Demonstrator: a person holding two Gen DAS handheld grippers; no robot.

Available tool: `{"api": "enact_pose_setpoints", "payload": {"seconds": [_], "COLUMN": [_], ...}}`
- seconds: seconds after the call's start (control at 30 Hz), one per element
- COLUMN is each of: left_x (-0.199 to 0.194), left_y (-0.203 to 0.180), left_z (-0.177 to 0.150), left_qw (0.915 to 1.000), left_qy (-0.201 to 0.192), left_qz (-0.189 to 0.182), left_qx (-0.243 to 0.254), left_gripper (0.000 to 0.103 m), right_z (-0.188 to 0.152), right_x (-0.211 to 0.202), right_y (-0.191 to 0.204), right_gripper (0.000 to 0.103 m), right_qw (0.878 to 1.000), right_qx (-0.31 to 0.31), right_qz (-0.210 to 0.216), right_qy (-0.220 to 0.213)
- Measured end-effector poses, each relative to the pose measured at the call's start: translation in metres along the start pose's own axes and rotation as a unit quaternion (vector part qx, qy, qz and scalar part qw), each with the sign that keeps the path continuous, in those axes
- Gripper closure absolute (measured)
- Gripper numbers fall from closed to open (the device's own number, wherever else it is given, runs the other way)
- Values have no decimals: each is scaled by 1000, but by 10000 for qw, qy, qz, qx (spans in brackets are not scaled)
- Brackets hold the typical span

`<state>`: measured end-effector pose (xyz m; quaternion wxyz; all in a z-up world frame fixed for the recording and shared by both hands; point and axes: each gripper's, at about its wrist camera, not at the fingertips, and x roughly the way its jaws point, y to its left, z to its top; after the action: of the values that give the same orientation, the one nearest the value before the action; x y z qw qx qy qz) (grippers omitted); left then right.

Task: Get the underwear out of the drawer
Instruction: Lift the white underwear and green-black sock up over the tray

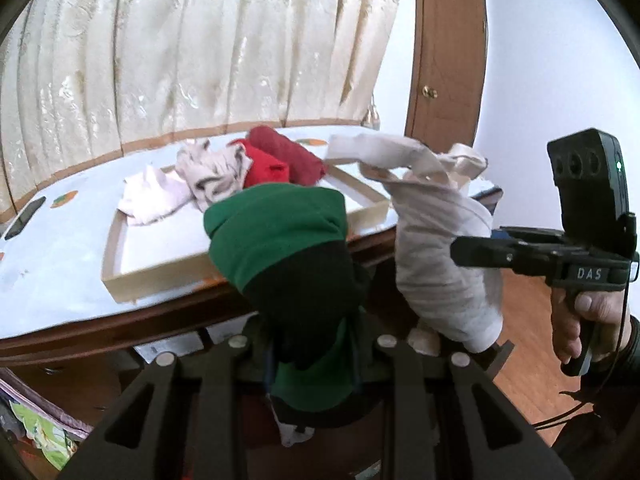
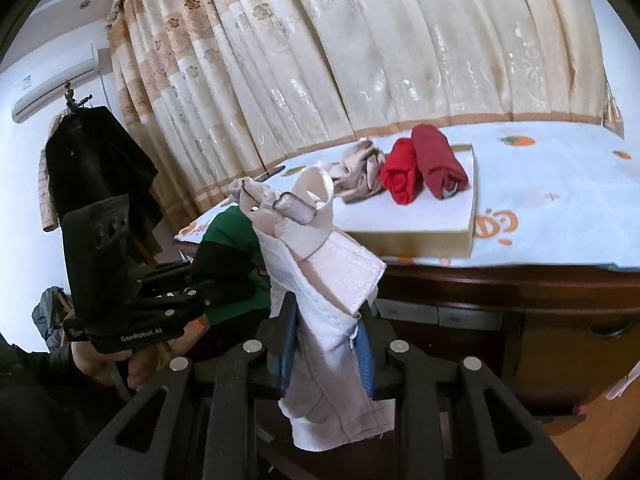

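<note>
Cream floral curtains (image 2: 360, 60) with a tan hem fill the upper middle of both views, daylight glowing through them. A wooden door (image 1: 448, 52) and pale wall (image 1: 560, 60) stand upper right in the left view over a wood floor (image 1: 524, 320). At the right view's left edge, an air conditioner (image 2: 52, 88) hangs above a dark coat (image 2: 96, 160); a dark wooden table (image 2: 520, 280) crosses mid-frame.

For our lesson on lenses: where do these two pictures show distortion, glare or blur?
Left wrist view: the table edge bows, dark corners ring the frame, the green garment up close looks soft. Right wrist view: the curtain shines with backlight and its folds fan outward.
</note>
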<state>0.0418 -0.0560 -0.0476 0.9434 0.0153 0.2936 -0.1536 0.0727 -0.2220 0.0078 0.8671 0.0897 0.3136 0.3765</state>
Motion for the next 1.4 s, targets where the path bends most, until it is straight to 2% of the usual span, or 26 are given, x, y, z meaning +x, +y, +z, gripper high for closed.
{"api": "enact_pose_setpoints", "payload": {"seconds": [0.47,1.03,1.4], "left_x": [-7,-5,-2], "left_y": [46,67,75], "left_z": [33,69,74], "left_qw": [9983,9963,9939], "left_qy": [-325,-534,-613], "left_qz": [329,577,850], "left_qx": [-368,-349,-341], "left_gripper": [78,78,78], "right_z": [35,87,93], "right_x": [-4,12,19], "right_y": [-9,-17,-17], "right_gripper": [75,75,75], "right_qw": [9993,9967,9966], "right_qx": [-262,-630,-623], "right_qz": [-215,-462,-425], "right_qy": [-158,-203,-343]}}
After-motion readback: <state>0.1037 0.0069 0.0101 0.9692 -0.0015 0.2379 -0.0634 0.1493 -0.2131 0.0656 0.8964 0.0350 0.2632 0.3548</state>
